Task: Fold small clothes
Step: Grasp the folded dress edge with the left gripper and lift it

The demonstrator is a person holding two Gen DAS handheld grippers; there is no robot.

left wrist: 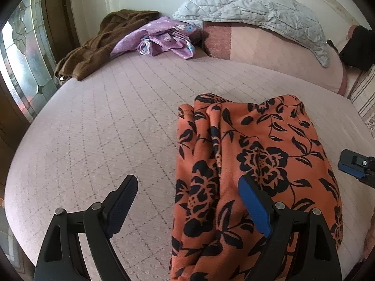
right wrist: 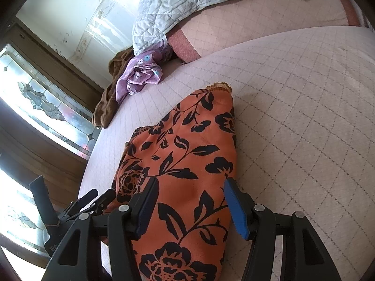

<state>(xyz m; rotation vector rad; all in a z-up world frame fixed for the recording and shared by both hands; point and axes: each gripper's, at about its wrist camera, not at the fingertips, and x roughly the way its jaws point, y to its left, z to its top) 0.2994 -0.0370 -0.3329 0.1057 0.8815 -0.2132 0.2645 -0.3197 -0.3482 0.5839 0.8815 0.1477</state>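
Observation:
An orange garment with a black flower print (left wrist: 253, 164) lies folded into a long bundle on the pink quilted bed (left wrist: 105, 128). My left gripper (left wrist: 187, 182) is open and empty; its right finger is over the garment's near part and its left finger over bare bed. In the right wrist view the same garment (right wrist: 182, 154) runs away from me. My right gripper (right wrist: 189, 185) is open, its fingers standing over the garment's near end, holding nothing. The right gripper also shows at the right edge of the left wrist view (left wrist: 356, 164).
A purple flowered cloth (left wrist: 164, 37) and a brown garment (left wrist: 93, 51) lie at the far left of the bed. A grey quilted pillow (left wrist: 253, 11) rests on a pink bolster (left wrist: 281, 53). A stained-glass door (left wrist: 23, 65) stands at the left.

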